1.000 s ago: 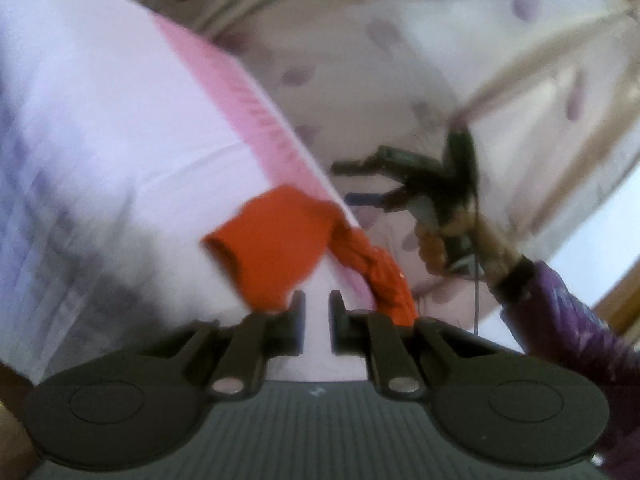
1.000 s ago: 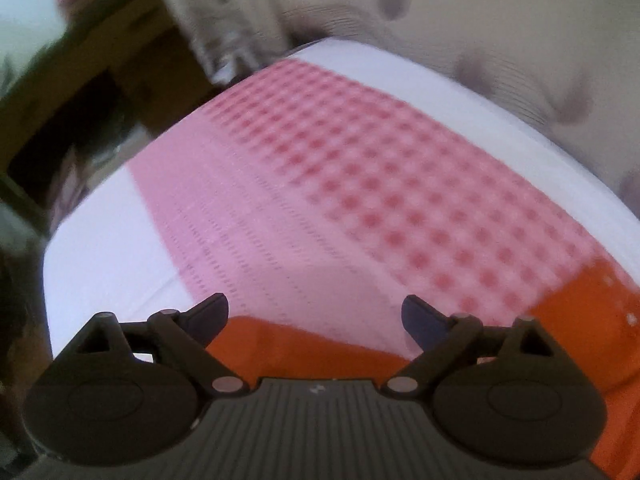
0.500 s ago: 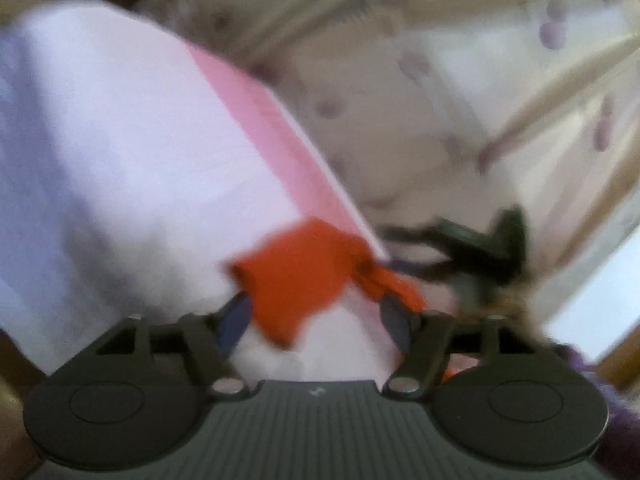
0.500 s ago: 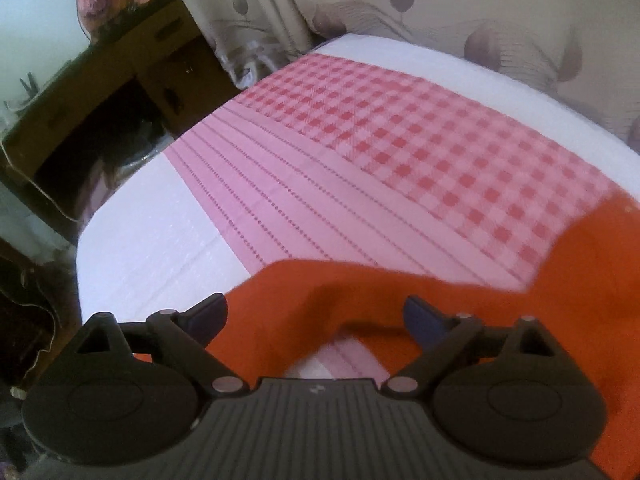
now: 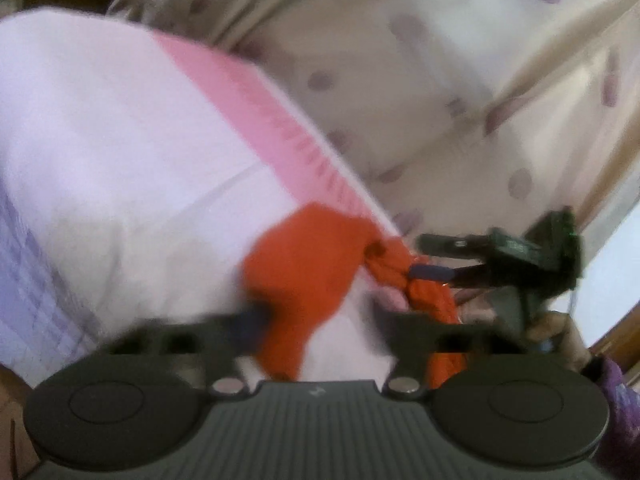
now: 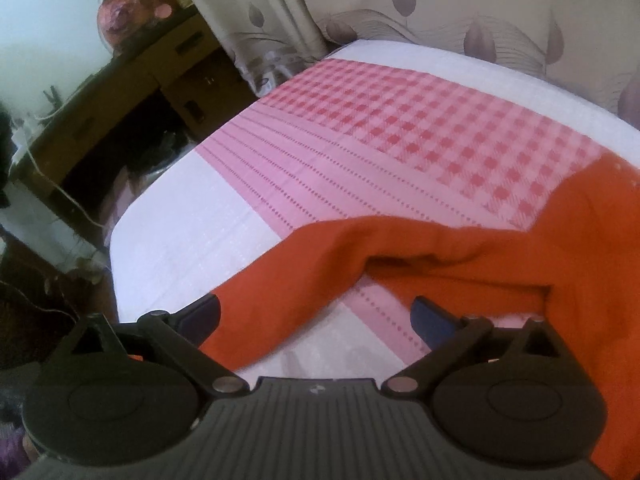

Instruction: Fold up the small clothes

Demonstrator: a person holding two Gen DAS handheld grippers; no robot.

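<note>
Orange cloth (image 6: 460, 248) sprawls across the bed (image 6: 192, 216), draped over the pink checked band and spilling onto the white quilt. Right gripper (image 6: 316, 316) hovers low over it, jaws spread wide and opening a touch more, one long orange leg running down between the blue pads (image 6: 434, 318) but nothing pinched. Over on the left wrist view, everything smears with motion: left gripper (image 5: 320, 320) is closing, its fingers blurred, and a flap of the orange cloth (image 5: 304, 272) sits right between them; whether the pads already bite the fabric I cannot tell. Beside that flap the cloth is twisted into a rope, running down toward the right gripper (image 5: 440, 256), seen from the side with a hand (image 5: 556, 332) and a purple sleeve (image 5: 620, 396) behind it. Leaf-patterned curtains (image 6: 460, 4) hang beyond the bed, and dark wooden furniture (image 6: 132, 96) stands off to the left
</note>
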